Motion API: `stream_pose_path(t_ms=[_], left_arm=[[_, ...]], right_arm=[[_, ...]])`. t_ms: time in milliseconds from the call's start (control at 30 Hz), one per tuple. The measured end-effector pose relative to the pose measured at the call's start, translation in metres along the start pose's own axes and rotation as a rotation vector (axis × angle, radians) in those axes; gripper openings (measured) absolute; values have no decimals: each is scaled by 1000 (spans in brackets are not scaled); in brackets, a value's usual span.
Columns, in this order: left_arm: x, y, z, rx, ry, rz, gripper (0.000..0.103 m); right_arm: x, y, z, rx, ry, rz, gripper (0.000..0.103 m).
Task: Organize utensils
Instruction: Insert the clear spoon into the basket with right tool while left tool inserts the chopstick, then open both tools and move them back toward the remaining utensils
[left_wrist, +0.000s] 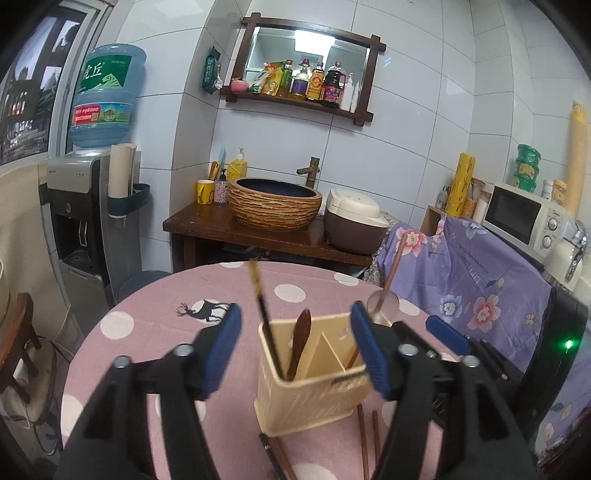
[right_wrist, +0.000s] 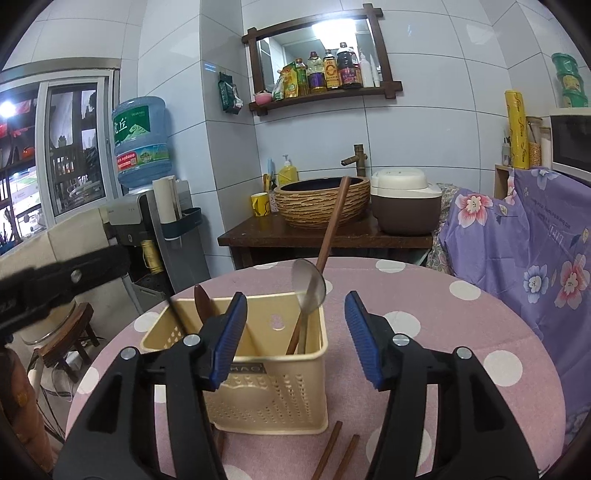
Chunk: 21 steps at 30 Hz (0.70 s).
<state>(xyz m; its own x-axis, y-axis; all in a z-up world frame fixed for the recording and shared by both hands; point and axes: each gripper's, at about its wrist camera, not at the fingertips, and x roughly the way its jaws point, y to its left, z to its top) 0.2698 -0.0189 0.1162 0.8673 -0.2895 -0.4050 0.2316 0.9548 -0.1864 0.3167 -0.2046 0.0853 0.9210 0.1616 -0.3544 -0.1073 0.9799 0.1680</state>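
A cream slotted utensil holder (left_wrist: 310, 398) stands on the round table with a pink dotted cloth (left_wrist: 147, 332). In its left compartment stand a black chopstick (left_wrist: 263, 306) and a brown wooden spoon (left_wrist: 300, 338). A steel ladle (left_wrist: 384, 301) with a wooden handle leans in the right compartment. My left gripper (left_wrist: 295, 349) is open just before the holder, touching nothing. In the right wrist view my right gripper (right_wrist: 295, 339) is open over the holder (right_wrist: 273, 395), with the ladle (right_wrist: 308, 288) free beyond it. Brown chopsticks (right_wrist: 332, 450) lie on the cloth.
Dark chopsticks (left_wrist: 273, 458) lie on the cloth at the holder's near side. Behind the table are a wooden counter with a basin (left_wrist: 275, 203) and a rice cooker (left_wrist: 352, 221). A water dispenser (left_wrist: 77, 229) stands at the left, a microwave (left_wrist: 524, 218) on a purple-covered unit at the right.
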Motion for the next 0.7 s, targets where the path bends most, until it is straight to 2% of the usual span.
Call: stream_pose_path(t_ms=[100,333,433,500,700], left_arm=[[-12,9,-19,-10,23,19,83],[-17,48,-78,-98,190,89,82],[-17,56,-101,-115,252,104,72],[-17,56,-113,-118,295,93,61],[-10,41,-146,-91,404,51,47]], right_arm=[[-16,-1,-8,0,41,23,60],[-45,-4,-51,-14,174,17,60],[-50,-7,-72,-9,220,4,60],[-52,-5,-87,-12,255,-2,60],[-55,-5,-121,-4,318,-16,60]])
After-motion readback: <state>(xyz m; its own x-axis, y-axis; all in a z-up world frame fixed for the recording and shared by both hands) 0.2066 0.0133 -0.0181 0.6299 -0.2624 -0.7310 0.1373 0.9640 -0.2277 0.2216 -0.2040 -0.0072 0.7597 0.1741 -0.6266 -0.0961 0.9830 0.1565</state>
